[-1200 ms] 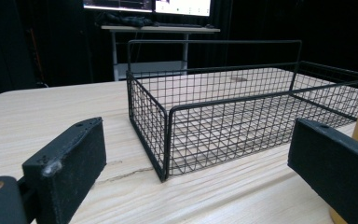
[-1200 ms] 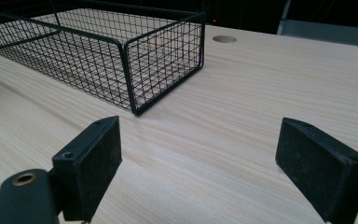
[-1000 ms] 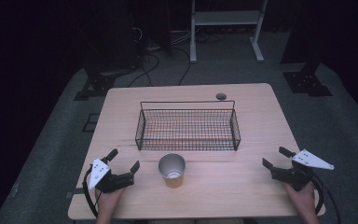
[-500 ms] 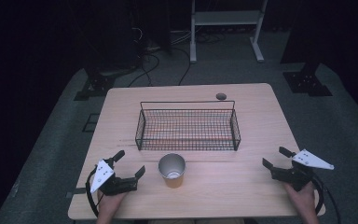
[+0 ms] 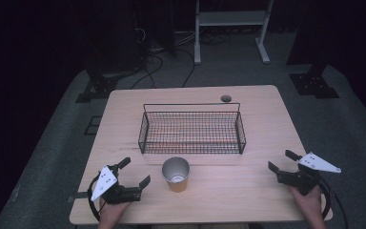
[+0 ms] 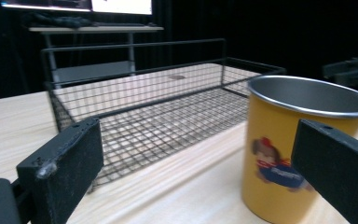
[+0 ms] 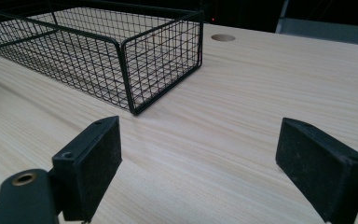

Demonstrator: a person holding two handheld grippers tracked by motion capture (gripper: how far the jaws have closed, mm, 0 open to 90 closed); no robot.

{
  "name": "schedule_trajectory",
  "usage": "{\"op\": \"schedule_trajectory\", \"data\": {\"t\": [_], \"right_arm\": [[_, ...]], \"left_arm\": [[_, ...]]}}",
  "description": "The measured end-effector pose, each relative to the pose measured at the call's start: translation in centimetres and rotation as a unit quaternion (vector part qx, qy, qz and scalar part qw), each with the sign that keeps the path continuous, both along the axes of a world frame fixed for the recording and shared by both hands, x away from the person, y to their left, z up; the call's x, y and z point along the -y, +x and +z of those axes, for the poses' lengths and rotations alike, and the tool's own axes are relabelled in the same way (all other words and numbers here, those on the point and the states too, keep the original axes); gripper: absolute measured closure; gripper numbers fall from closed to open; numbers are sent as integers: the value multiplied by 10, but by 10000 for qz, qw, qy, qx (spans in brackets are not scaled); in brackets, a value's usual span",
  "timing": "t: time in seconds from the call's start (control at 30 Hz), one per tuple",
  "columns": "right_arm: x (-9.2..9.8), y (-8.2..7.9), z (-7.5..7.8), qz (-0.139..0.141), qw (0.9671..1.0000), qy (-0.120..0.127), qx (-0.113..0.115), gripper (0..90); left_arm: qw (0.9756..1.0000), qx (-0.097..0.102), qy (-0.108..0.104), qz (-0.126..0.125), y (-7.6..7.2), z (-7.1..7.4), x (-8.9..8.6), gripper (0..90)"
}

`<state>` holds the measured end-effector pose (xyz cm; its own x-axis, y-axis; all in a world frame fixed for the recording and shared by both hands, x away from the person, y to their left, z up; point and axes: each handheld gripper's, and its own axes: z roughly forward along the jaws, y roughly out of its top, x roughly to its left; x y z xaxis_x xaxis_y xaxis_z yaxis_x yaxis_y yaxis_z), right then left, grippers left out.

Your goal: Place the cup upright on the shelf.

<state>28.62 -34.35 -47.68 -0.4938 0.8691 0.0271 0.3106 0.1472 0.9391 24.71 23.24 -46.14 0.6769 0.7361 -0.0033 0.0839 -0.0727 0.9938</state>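
Note:
A yellow metal cup (image 5: pixel 176 173) with a steel rim stands upright on the wooden table (image 5: pixel 228 191), just in front of a black wire basket (image 5: pixel 192 129). My left gripper (image 5: pixel 134 173) is open at the front left, a short way left of the cup. In the left gripper view the cup (image 6: pixel 289 149) with its cartoon print sits close ahead on the right, partly behind the right jaw, and the basket (image 6: pixel 158 107) lies beyond. My right gripper (image 5: pixel 281 161) rests open at the front right, far from the cup; its view shows the basket's corner (image 7: pixel 130 70) ahead to the left.
The basket is empty and lies across the table's middle. A round cable hole (image 5: pixel 226 98) sits near the far edge. Beyond the table are a white shelf frame (image 5: pixel 231 28), cables (image 5: pixel 157 62) and stand feet (image 5: pixel 314 83) on grey carpet.
My left gripper has shifted slightly right and turned toward the cup. The right gripper and the cup have stayed put.

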Motion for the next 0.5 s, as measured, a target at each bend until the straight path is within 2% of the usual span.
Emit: {"op": "schedule_trajectory", "data": {"t": [0.1, 0.2, 0.4, 0.5], "right_arm": [[0, 0, 0, 5, 10000, -14, 5, 132], [0, 0, 0, 8, 10000, -7, 2, 132], [0, 0, 0, 6, 10000, -5, 2, 132], [0, 0, 0, 12, 10000, -12, 6, 133]], "left_arm": [[9996, 30, 93, -278, -6, -1, 8, 17], [9990, 51, 127, -416, -9, -1, 11, 17], [9963, 146, 148, -832, -17, -1, 20, 17], [9951, 82, 208, -959, -16, -3, 26, 17]]}}
